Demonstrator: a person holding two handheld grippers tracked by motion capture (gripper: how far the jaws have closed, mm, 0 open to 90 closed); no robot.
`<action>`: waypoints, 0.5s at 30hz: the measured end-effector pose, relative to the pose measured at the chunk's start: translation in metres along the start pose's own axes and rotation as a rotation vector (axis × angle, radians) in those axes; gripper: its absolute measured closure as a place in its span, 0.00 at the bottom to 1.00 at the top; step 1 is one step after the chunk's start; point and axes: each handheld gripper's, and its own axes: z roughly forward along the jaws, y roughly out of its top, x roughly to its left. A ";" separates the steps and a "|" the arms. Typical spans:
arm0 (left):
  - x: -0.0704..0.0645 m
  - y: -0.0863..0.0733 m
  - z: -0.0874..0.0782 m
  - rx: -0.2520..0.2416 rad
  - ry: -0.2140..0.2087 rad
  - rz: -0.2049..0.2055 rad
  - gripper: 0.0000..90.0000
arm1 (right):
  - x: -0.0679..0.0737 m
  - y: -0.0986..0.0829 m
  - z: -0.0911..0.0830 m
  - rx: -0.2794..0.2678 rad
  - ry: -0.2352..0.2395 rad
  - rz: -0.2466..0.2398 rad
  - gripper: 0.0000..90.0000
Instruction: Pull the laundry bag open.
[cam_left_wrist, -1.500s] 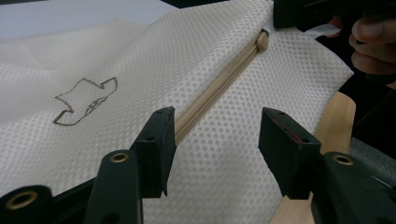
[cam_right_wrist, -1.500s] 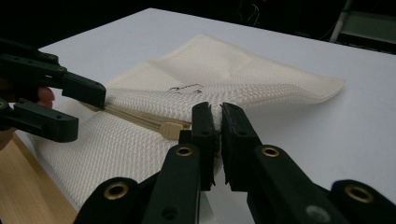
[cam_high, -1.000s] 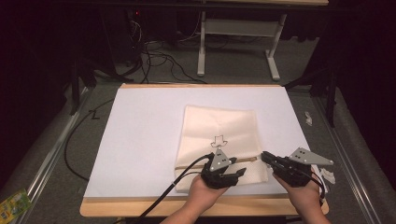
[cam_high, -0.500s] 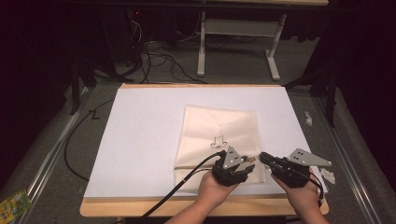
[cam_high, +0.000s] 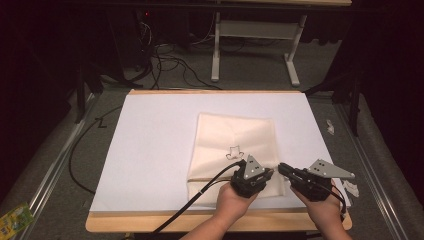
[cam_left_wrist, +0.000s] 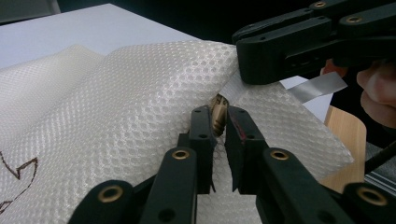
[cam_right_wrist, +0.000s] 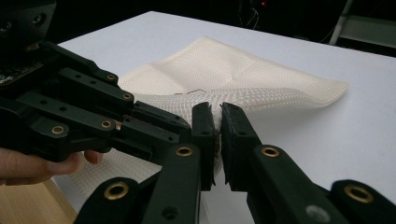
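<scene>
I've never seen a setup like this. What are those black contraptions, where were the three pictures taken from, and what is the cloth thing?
No robot here: a person's two hands each hold a hand-held tool with two black jaws. In the view from above, the left gripper and the right gripper meet at the near right corner of a cream mesh bag lying on a white sheet that covers a wooden table.

The other two pictures come from small cameras riding on the tools, each looking along its own jaws. In the left gripper view, the jaws are closed on a small brass-coloured piece, seemingly a zipper pull, at the bag's raised edge. In the right gripper view, the jaws pinch the mesh itself beside it. A grey fabric tag sticks out from the same corner. The bag carries a small dark drawing.
</scene>
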 end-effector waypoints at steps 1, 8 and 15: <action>0.000 0.000 0.000 0.002 -0.003 0.000 0.92 | 0.000 0.000 0.000 -0.001 0.000 -0.003 0.96; -0.002 0.002 -0.001 0.013 -0.021 0.016 0.97 | -0.001 0.000 -0.001 -0.003 -0.016 -0.009 0.96; -0.001 0.001 -0.004 0.027 -0.018 0.018 0.97 | 0.000 -0.001 0.001 0.019 -0.034 -0.013 0.96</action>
